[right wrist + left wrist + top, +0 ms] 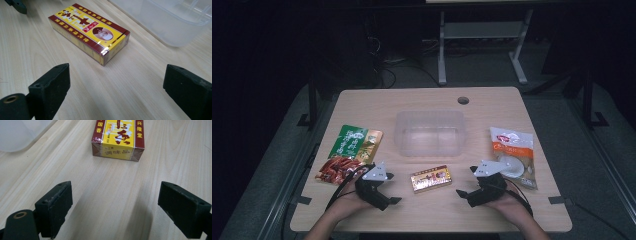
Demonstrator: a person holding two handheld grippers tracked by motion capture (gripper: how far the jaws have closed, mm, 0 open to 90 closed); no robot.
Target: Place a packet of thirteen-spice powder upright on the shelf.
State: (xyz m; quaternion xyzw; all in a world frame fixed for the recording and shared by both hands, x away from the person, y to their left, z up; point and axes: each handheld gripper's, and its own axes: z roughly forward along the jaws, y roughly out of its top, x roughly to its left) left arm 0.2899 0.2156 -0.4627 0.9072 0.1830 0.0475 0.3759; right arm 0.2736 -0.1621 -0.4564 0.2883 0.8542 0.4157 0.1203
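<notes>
A yellow and dark-red box (pixel 430 179) lies flat on the wooden table (pixel 422 212), near the front and between my two grippers. My left gripper (pixel 391 189) rests on the table left of it, open, with its jaws pointing at the box. In the left gripper view the box (pixel 118 138) lies beyond the open jaws of the left gripper (pixel 116 192), with bare wood between them. My right gripper (pixel 466 181) rests right of the box, also open. In the right gripper view the box (pixel 88 31) lies ahead of the right gripper (pixel 117 75), untouched.
A clear plastic container (pixel 429 132) stands behind the box, mid-table. A green packet (pixel 356 142) and a red packet (pixel 337 170) lie at the left. A white bag (pixel 513 155) lies at the right. A round hole (pixel 463 100) marks the far edge.
</notes>
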